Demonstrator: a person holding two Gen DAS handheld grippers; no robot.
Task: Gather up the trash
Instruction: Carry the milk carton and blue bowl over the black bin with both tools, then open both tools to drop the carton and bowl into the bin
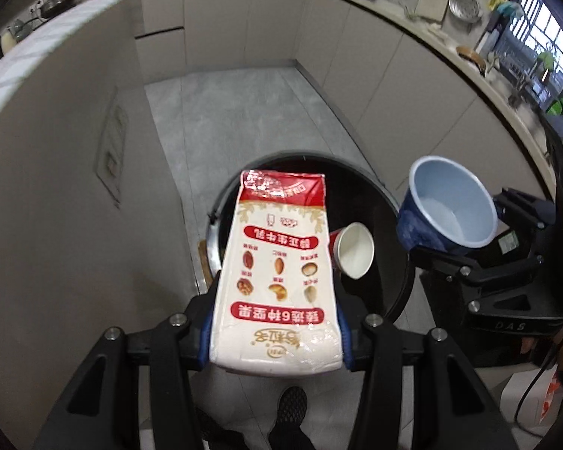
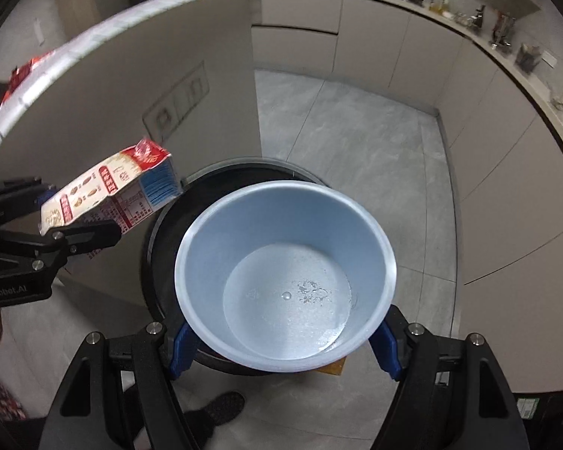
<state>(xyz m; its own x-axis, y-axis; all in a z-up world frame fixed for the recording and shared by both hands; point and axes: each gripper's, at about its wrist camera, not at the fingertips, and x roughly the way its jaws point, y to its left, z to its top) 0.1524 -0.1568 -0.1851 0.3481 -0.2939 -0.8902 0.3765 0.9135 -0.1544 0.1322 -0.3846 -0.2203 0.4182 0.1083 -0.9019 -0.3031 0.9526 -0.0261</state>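
My left gripper is shut on a white and red drink carton, which hangs over the round black trash bin on the floor. A red paper cup lies inside the bin. My right gripper is shut on a pale blue paper bowl, empty but for some residue, held just above the same bin. In the left wrist view the bowl shows at the right with the right gripper behind it. The right wrist view shows the carton at the left, over the bin's rim.
A kitchen island wall stands left of the bin. Cabinets and a counter with utensils curve round the back and right. Grey tiled floor stretches beyond the bin. A person's dark shoe stands near its front.
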